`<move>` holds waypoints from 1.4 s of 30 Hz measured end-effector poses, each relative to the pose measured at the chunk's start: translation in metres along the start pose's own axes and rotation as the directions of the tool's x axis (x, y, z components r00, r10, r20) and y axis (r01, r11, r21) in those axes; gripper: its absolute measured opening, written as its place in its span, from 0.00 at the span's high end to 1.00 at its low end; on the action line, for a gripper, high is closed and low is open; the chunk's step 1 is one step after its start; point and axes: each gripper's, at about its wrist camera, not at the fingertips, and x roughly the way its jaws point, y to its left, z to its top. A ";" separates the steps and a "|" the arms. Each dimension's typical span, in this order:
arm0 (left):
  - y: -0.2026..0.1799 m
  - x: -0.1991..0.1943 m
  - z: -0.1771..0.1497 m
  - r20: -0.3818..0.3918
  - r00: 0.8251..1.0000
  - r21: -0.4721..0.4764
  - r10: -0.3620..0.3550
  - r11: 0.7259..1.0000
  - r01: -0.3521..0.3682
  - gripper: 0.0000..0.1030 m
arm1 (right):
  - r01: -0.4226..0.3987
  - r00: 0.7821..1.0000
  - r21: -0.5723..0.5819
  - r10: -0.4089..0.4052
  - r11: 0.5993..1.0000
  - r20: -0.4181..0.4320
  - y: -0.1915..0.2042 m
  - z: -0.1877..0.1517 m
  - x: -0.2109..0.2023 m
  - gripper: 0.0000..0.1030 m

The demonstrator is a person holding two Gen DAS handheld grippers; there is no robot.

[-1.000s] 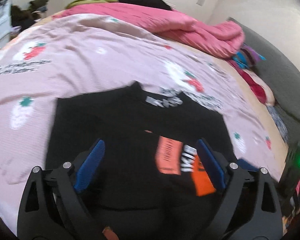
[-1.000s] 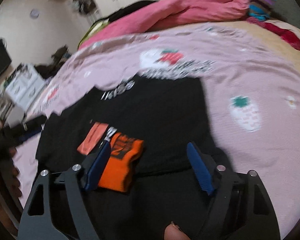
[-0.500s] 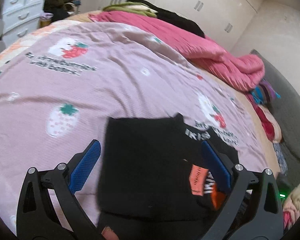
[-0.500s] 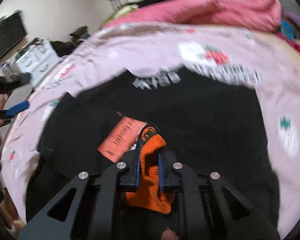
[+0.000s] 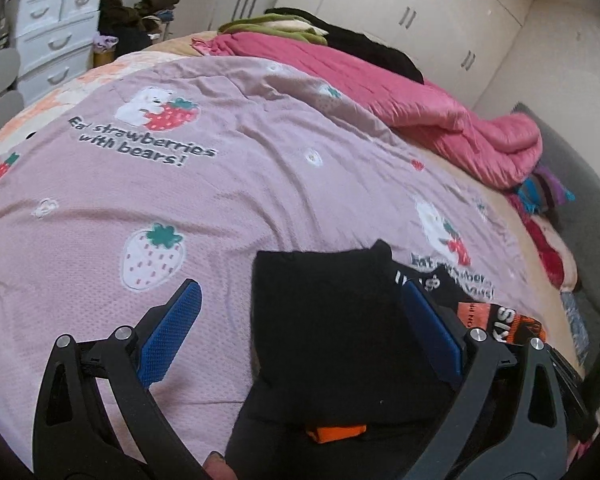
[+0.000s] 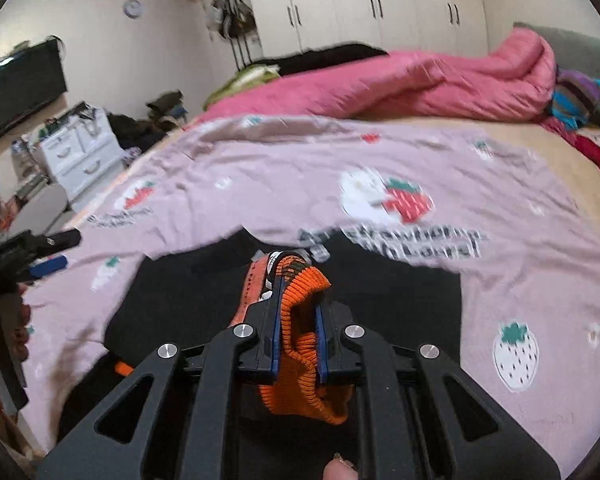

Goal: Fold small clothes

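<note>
Your right tool [image 6: 298, 312] is pinching the orange ribbed cuff [image 6: 300, 364] of the black garment [image 6: 380, 296]; the blue pads are pressed close on the knit at lower centre of the right wrist view, and a loop of cuff hangs below the pads. A strip of orange fabric with white lettering [image 6: 254, 280] rises just left of the pinched cuff.

Your left tool [image 5: 300, 332] is spread wide, nothing between its blue pads [image 5: 172, 332]. It sits at the bottom of the left wrist view, straddling the left edge of the black garment [image 5: 328, 320]. The left pad is over bare bedspread, the right pad over black cloth.

The garment lies flat on the pink strawberry bedspread [image 5: 220, 184], lower centre to lower right in the left wrist view. Its neck label with white letters [image 5: 420, 280] faces the upper right. An orange sleeve with lettering [image 5: 500, 316] shows at the right edge, and an orange scrap [image 5: 336, 432] peeks from under the near hem.

A pink quilt [image 5: 420, 108] is bunched along the far side of the bed, upper right. White drawers [image 5: 56, 36] stand at upper left. Your left tool appears at the left edge of the right wrist view [image 6: 40, 256].
</note>
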 end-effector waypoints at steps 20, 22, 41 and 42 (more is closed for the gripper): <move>-0.056 0.036 -0.039 -0.089 0.995 0.208 0.055 0.978 -0.035 0.09 | 0.080 0.995 0.013 -0.079 0.997 -0.058 -0.014 -0.024 0.008 0.87; -0.059 0.037 -0.041 -0.094 0.994 0.217 0.058 0.975 -0.036 0.09 | 0.082 0.995 0.018 -0.081 0.996 -0.059 -0.015 -0.025 0.008 0.86; -0.078 0.053 -0.067 -0.165 0.982 0.327 0.086 0.945 -0.027 0.14 | 0.057 0.996 -0.016 -0.058 0.998 -0.071 -0.010 -0.037 0.004 0.78; -0.078 0.054 -0.069 -0.174 0.981 0.336 0.084 0.942 -0.021 0.18 | 0.050 0.996 -0.022 -0.051 0.999 -0.078 -0.007 -0.039 0.005 0.78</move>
